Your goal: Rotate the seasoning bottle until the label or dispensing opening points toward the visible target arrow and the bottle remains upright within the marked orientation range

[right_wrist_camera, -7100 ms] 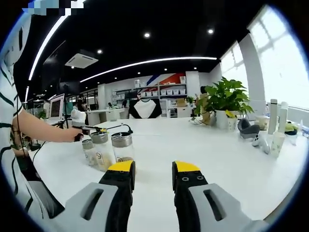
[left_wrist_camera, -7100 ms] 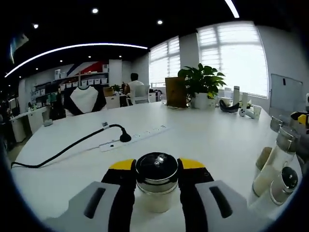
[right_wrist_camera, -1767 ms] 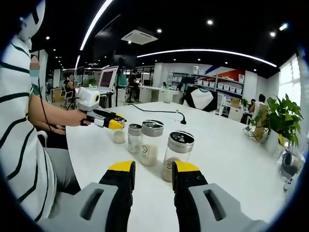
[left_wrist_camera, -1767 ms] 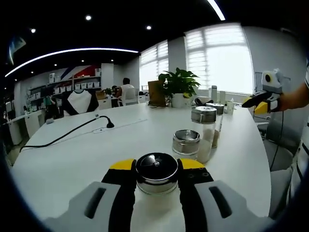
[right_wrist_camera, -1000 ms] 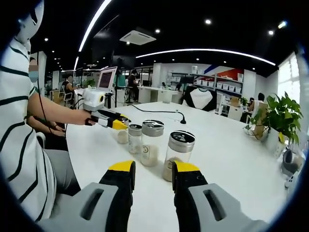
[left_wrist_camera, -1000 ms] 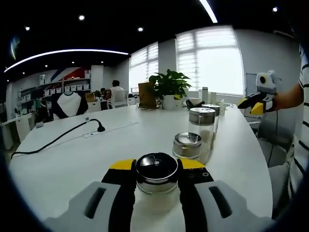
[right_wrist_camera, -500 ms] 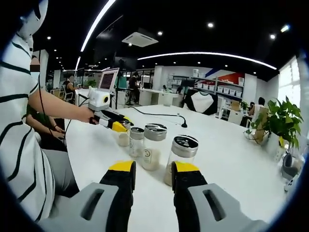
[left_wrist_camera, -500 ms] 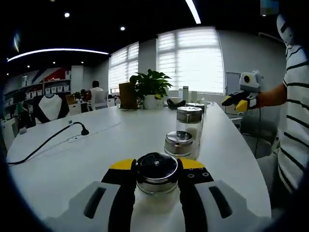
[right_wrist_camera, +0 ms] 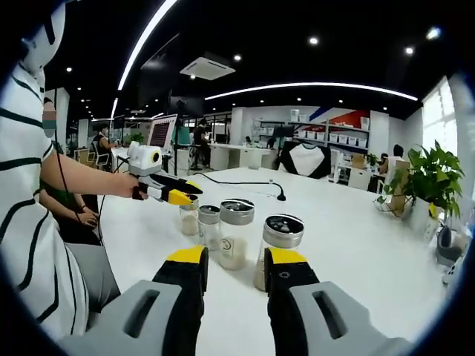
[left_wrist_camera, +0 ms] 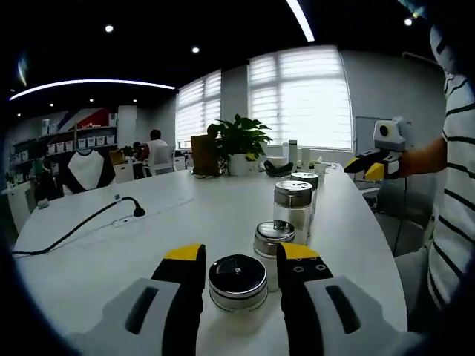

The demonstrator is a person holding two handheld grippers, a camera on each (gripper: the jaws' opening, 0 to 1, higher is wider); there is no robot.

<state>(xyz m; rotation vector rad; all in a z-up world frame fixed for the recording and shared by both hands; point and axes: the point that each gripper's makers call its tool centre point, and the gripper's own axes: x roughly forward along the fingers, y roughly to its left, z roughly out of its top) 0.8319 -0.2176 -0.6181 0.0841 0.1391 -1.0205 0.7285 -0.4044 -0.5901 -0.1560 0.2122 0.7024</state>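
An open-plan office: desks point(right_wrist_camera: 223, 156), a monitor point(right_wrist_camera: 164, 132), shelving point(right_wrist_camera: 326, 127), ceiling lights.

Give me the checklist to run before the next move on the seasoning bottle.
1. Seasoning bottle upright on the white table: ok.
2. Left tool gripping it: not ok; the jaws stand apart from the lid, with a gap on each side.
3. Target arrow located: cannot tell.
4. Label or opening direction: cannot tell; I can read only the metal lid top.
5. Room to turn: not ok; a short bottle stands close behind it.
6. Right tool open, empty and out of the way: ok.
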